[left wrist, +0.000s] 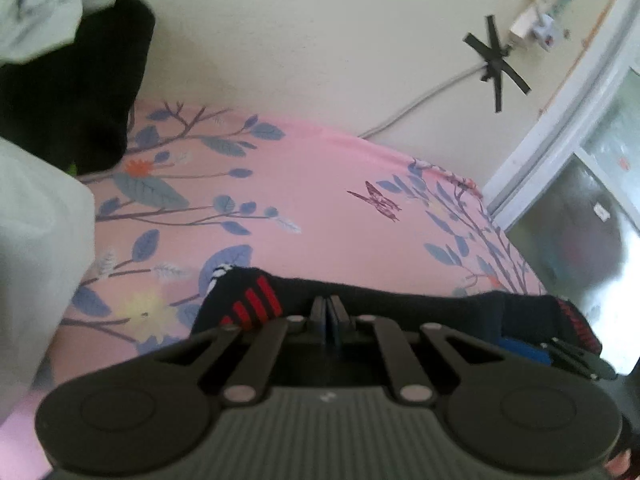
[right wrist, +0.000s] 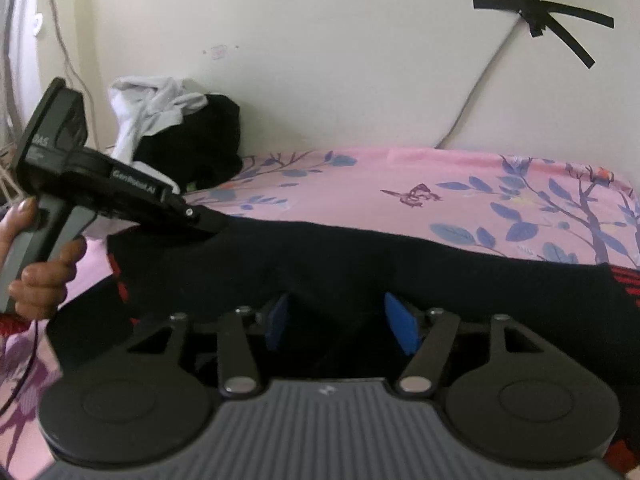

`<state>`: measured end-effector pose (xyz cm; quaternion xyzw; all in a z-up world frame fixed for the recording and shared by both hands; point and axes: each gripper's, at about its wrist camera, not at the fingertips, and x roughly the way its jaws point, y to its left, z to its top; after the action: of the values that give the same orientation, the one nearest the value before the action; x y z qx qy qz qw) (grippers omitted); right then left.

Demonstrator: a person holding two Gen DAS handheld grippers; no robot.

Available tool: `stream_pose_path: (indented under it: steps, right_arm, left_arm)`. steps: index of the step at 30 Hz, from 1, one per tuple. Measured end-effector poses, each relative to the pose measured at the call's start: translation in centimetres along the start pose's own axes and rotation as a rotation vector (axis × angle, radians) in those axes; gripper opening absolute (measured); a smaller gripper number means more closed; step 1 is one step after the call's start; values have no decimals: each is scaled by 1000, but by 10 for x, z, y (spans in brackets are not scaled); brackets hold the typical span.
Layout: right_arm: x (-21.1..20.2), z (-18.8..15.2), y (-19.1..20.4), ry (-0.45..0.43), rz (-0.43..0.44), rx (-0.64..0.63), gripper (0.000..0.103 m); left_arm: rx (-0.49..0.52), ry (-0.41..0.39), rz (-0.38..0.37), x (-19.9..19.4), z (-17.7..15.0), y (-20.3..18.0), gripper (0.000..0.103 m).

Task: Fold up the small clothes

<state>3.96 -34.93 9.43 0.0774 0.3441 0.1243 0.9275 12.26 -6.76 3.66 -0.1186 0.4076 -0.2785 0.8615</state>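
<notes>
On the bed's (right wrist: 400,168) near edge: sock (right wrist: 320,252); left gripper (left wrist: 329,320) pinching it, right gripper (right wrist: 340,322) gaping; regrip squarely before folding.

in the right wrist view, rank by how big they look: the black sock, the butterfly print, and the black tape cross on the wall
1. black sock, though nearness to the camera inflates it
2. black tape cross
3. butterfly print

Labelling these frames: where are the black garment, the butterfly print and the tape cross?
black garment (right wrist: 360,252), right wrist view, middle of cloth.
butterfly print (left wrist: 378,200), left wrist view, wings.
tape cross (right wrist: 538,8), right wrist view, crossing.
</notes>
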Motion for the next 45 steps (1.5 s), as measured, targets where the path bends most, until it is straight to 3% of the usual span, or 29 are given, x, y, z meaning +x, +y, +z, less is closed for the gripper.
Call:
stream_pose_path:
  steps: [2,5,9,12,14,15,16,17,18,20,22,25,27,28,29,31,35,37,42,43,44,45]
  right_arm:
    - [-21,-12,-7,-16,7,7,61]
    - [-54,-35,-19,3,14,75,59]
    - [-101,-44,-31,-71,18,148,55]
    - [-138,-34,-51,-234,-106,224,57]
    - [-151,-32,-72,-308,-213,308,66]
    - [-152,-32,-82,-310,-246,345,64]
    - [-148,-33,-92,-296,-263,370,48]
    - [-141,-36,-99,-260,-256,389,26]
    - [-134,-39,-103,-224,-243,403,17]
    - [-124,-50,-100,-158,-247,386,12]
    - [-119,-62,-94,-110,-299,347,11]
    - [-126,-81,-109,-109,-280,447,5]
    - [-140,-84,-117,-150,-242,515,17]
    - [-149,-85,-120,-183,-207,554,38]
    - [-154,-86,-122,-199,-176,589,47]
    - [-162,-88,-124,-208,-95,641,54]
    - [-153,-88,-122,-165,-35,688,56]
    - [-138,-87,-116,-111,-41,691,56]
    - [-108,-74,-99,-113,-50,652,55]
    - [-105,-73,-97,-124,-56,655,50]
    - [-102,-72,-95,-124,-62,663,38]
    - [-100,-73,-95,-115,-55,682,35]
  left_arm:
    - [16,-29,4,-14,-6,-6,10]
    - [23,-71,-81,-36,-14,-23,13]
    - [126,-71,-159,-39,-18,-65,24]
    - [220,-40,-197,-25,-27,-96,30]
    - [250,-3,-228,-14,-35,-108,32]
    - [261,25,-238,-6,-39,-114,32]
    - [272,46,-235,-1,-43,-117,32]
    - [292,69,-224,4,-48,-121,32]
    - [311,86,-205,9,-53,-121,32]
    - [348,108,-156,15,-60,-119,26]
    - [346,110,-167,12,-62,-113,25]
    - [320,124,-179,9,-59,-108,24]
    - [311,124,-176,4,-57,-109,25]
    - [310,117,-176,2,-53,-109,30]
    - [316,100,-182,-4,-53,-110,35]
    - [308,70,-214,-12,-51,-111,39]
    - [237,86,-307,-10,-46,-111,39]
    - [221,103,-307,-3,-47,-111,38]
    - [153,143,-291,15,-58,-93,32]
    - [154,137,-292,14,-59,-91,28]
    - [145,135,-287,15,-59,-89,24]
    - [137,136,-287,15,-59,-88,23]
